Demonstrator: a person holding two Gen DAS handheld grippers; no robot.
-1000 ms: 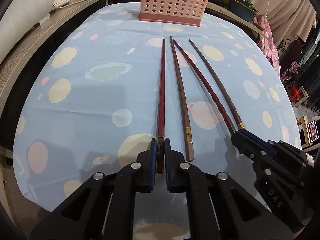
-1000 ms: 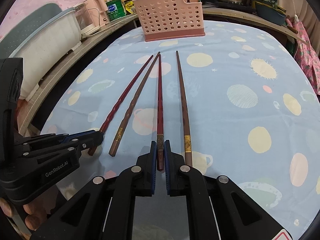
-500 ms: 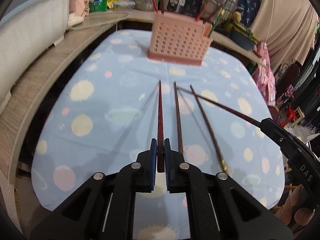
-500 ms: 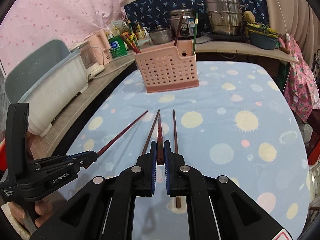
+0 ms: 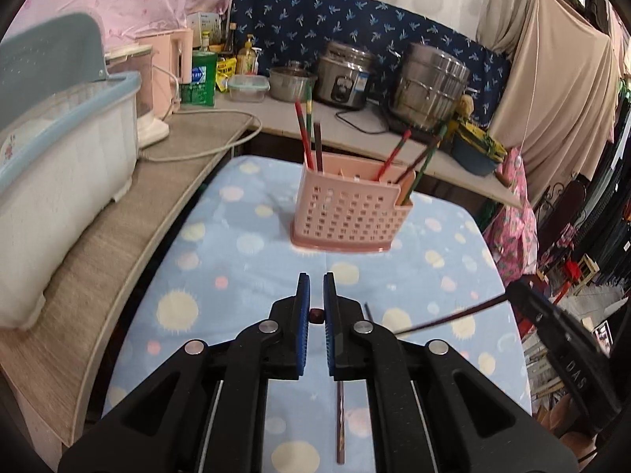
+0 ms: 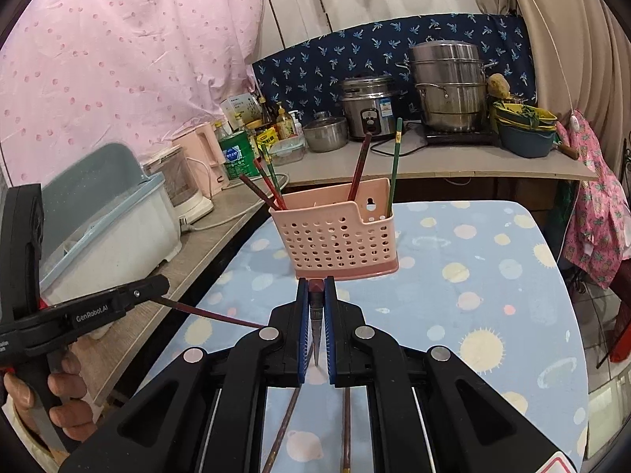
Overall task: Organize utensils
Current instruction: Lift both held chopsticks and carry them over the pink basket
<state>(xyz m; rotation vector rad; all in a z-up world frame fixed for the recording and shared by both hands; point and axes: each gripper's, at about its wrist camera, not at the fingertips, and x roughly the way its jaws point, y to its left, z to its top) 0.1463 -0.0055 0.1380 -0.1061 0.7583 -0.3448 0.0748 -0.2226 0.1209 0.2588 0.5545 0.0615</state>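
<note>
Both chopsticks [image 6: 315, 315] have lifted off the table [image 6: 493, 276], each clamped in a gripper [image 5: 316, 315].

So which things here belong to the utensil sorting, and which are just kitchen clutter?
Part of the job:
- left gripper, shut on a red chopstick
- right gripper, shut on another red chopstick
- two chopsticks on the table
- pink basket

Lying about:
- steel steamer pot
- rice cooker
- green bottle
- dish bin

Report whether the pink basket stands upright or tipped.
Upright: the pink basket sits flat on its base on the tablecloth, chopsticks sticking out its top.
</note>
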